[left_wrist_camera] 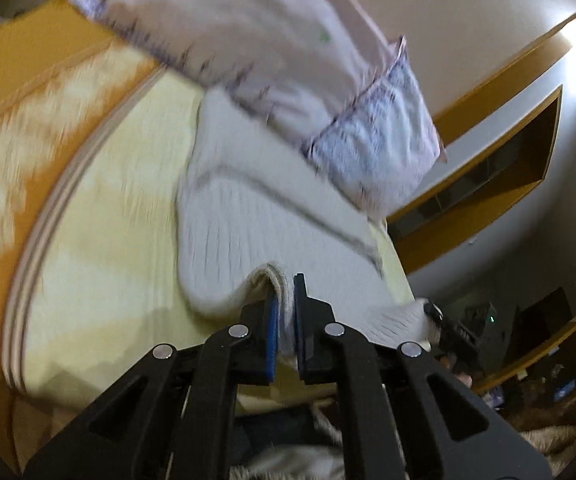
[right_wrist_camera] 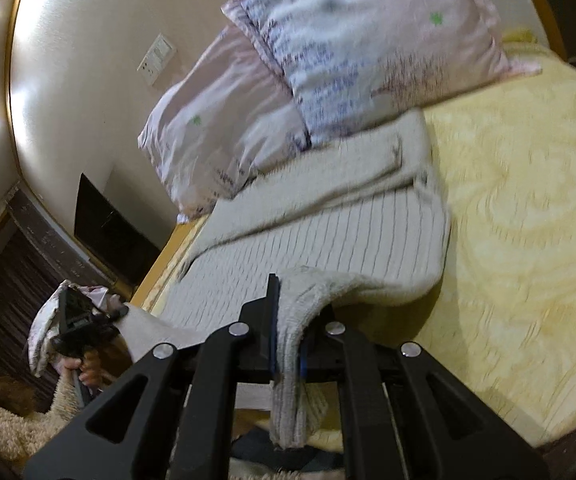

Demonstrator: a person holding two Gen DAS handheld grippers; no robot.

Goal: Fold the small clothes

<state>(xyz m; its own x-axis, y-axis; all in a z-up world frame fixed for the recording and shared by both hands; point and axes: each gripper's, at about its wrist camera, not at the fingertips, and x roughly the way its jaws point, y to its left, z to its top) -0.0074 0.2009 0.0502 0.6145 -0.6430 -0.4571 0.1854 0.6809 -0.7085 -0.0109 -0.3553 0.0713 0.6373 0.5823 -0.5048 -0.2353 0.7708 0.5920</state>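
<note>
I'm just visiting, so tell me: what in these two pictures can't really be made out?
- Garment type: the white ribbed garment is partly under the pillow and motion-blurred in both views.
- Pillow print: smeared by blur in the right wrist view.
- Left claw and right claw: each pinches a fold; the edge beyond drops below the frame.
- Wall recess: too dark to see its contents.
- Yellow bedspread: pattern blurred.

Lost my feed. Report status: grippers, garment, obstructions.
Left gripper shut on garment edge. Right gripper shut on garment too. Garment lies ribbed, pale, on yellow bed. Pillows touch its far end.
</note>
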